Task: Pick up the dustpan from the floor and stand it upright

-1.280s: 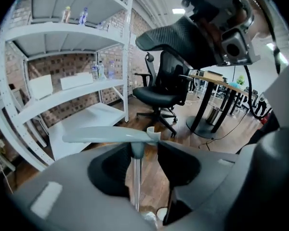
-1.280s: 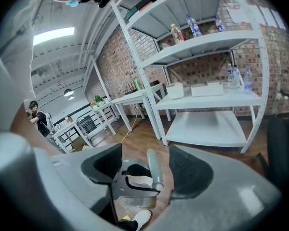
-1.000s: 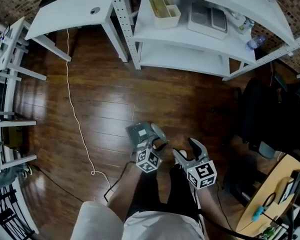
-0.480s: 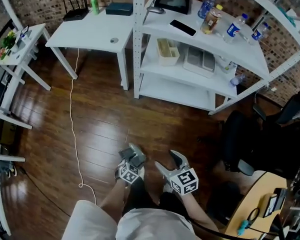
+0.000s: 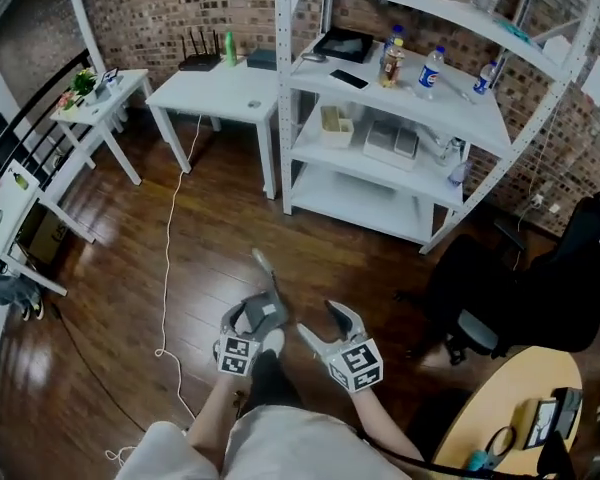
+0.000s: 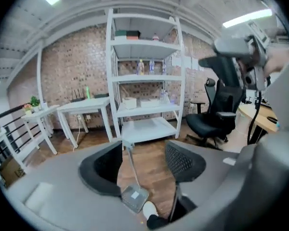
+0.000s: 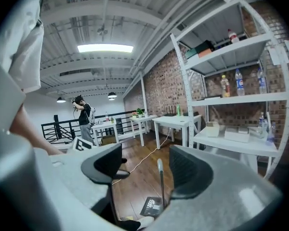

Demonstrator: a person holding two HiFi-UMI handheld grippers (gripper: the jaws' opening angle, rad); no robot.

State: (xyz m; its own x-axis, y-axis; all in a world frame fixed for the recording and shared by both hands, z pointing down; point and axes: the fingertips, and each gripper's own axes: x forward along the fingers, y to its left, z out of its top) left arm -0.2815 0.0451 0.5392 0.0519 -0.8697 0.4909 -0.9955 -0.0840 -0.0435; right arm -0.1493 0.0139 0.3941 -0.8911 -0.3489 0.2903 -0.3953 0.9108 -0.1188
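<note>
- The left claw is released. Its two dark padded jaws stand apart and press on nothing. It tips downward, so the gap between the jaws frames the dustpan on the floor below.
- The right claw is released too, with its jaws wide and nothing between the pads. The two claws hang side by side in front of the person's body, above the floor.
- The dustpan stands on the floor just below and ahead of both claws. Its flat pan is down and its thin handle rises straight up. Neither claw touches it.
- The dustpan appears to balance by itself. That suggests the standing-up is done and the open jaws are simply clear of it.
- A white shoe sits just beside the pan, at the person's feet.
- The floor is dark, glossy wooden board. A white cord trails across it from a white bench against the far wall.
- Beyond the dustpan stands a tall white metal shelf rack holding bottles and trays, with a brick wall behind it.
- A black office chair sits to the right, near a round wooden bench.
- Far off, in the right gripper view, another person stands by a black railing.
</note>
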